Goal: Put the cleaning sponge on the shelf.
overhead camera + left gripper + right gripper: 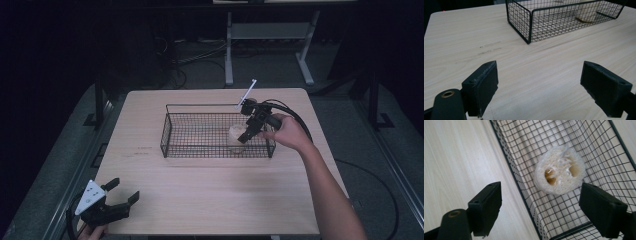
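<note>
- A loofah sponge [559,173], a pale, fibrous round piece with two hollow channels through it, stands on end in the wire basket [172,127], toward the right end of the basket in the high view and right of centre in the right gripper view.
- Judged from its open, netlike weave, it is probably very light, dry and springy: it would give under a squeeze and not break, and its rough surface should not slip between pads.
- The best hold looks to be across its rounded side walls, one jaw on each side; pinching the thin bridges between the holes might tear fibres.
- The right gripper [251,126] hangs over the basket's right end with its jaws spread wide and nothing between them. In its own view one jaw sits over bare table [456,157] outside the basket wall and the other over the mesh floor, so the wall lies between them.
- That wall is the main edge to mind: both jaws would need to pass inside the rim before closing, and the sponge stands near the end wall, leaving little room on that side.
- The rest of the basket, toward the left of the high view, looks empty and gives open room.
- The left gripper [117,200] rests at the lower left of the high view, jaws wide apart and empty, well apart from the basket.
</note>
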